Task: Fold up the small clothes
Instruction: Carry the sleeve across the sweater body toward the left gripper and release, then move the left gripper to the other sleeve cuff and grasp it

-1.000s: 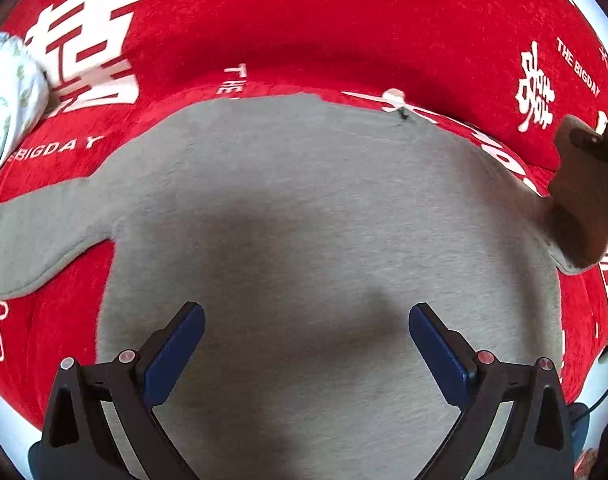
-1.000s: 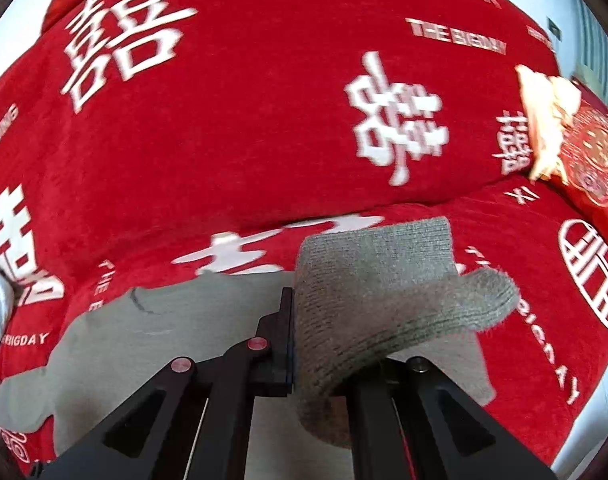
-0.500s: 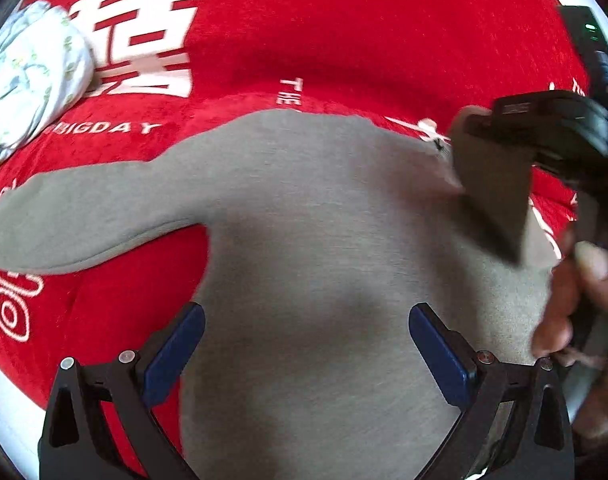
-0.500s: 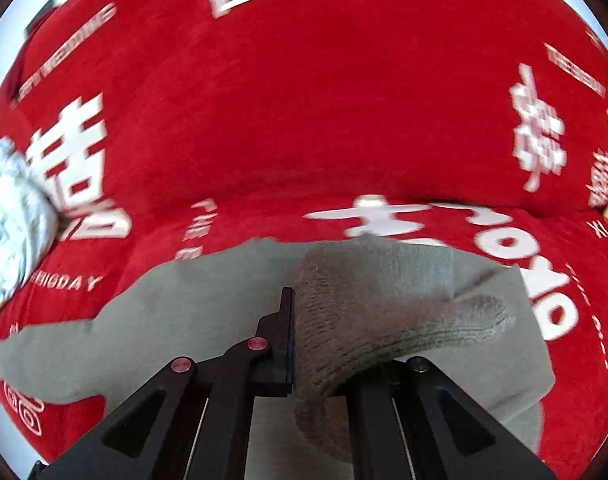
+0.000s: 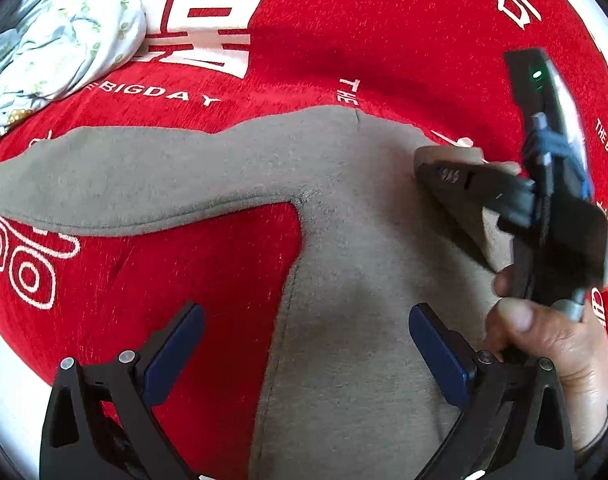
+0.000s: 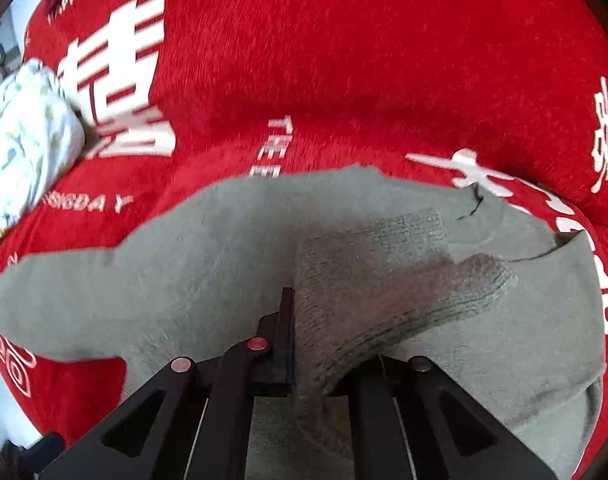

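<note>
Gaping wide above the grey sweater (image 5: 363,240), the left gripper (image 5: 305,344) holds nothing; the right gripper (image 6: 323,344) clamps its cuff (image 6: 383,280).

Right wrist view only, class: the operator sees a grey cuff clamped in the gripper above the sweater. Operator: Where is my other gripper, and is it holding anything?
Observer: The left gripper is open and holds nothing; the side seam of the sweater runs between its fingers.
Operator: Is anything close to it?
Observer: Yes. The hand holding the right gripper, shut on the cuff, is just beside its right finger.
Operator: Is my device powered?
Observer: A green light glows on its body.
</note>
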Demonstrator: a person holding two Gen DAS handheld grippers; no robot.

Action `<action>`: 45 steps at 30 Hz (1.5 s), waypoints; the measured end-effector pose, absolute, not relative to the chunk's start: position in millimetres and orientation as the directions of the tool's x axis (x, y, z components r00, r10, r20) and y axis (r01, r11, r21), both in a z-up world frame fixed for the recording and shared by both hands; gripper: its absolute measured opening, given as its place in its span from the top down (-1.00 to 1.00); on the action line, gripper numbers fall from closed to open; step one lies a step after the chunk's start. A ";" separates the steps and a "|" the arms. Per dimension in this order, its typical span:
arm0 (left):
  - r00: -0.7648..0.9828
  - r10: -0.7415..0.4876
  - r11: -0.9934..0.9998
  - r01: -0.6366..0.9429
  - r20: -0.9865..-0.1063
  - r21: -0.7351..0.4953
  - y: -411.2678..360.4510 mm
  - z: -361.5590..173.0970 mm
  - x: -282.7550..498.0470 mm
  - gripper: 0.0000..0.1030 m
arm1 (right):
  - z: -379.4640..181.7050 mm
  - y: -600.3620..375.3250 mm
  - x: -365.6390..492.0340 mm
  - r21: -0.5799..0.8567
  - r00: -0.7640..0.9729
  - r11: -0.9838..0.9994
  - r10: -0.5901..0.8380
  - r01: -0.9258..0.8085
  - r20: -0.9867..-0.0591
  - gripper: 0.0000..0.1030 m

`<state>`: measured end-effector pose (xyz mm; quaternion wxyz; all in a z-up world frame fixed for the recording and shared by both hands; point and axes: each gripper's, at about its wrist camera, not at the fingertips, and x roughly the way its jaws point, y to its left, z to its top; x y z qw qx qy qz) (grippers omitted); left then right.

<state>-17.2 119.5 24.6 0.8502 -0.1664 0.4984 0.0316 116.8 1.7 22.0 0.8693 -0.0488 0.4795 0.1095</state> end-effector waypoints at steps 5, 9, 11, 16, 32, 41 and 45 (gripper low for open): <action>0.513 -0.119 0.939 -0.219 -0.850 -0.264 117.6 29.0 -18.7 -0.99 | 24.5 3.5 106.8 -0.002 0.501 0.950 0.163 -0.312 -0.850 -0.51; 0.526 -0.124 0.939 -0.211 -0.842 -0.270 111.6 36.9 -17.5 -0.99 | 55.2 -14.3 91.4 0.038 0.535 0.926 0.250 -0.375 -0.807 -0.56; 0.532 -0.124 0.944 -0.196 -0.838 -0.264 104.0 41.9 -13.9 -0.99 | 71.5 -39.9 88.2 0.070 0.565 0.932 0.274 -0.356 -0.778 -0.56; 0.554 -0.128 0.957 -0.149 -0.823 -0.249 80.6 56.4 -2.6 -0.99 | 78.3 -110.3 96.0 0.133 0.591 0.953 0.275 -0.273 -0.759 -0.57; 0.468 -0.092 0.991 -0.044 -0.879 -0.127 2.2 24.8 81.9 -0.99 | 4.8 -238.5 156.5 0.068 0.527 0.998 0.056 0.003 -0.848 -0.56; 0.465 -0.035 0.997 -0.043 -0.885 -0.062 -15.2 9.9 87.1 -0.99 | 27.6 -276.8 135.4 0.096 0.596 0.995 0.055 0.036 -0.801 -0.56; 0.470 0.004 0.999 -0.040 -0.883 -0.017 -16.8 5.3 80.8 -0.99 | 39.7 -254.6 100.9 0.119 0.618 0.988 0.155 -0.100 -0.771 -0.56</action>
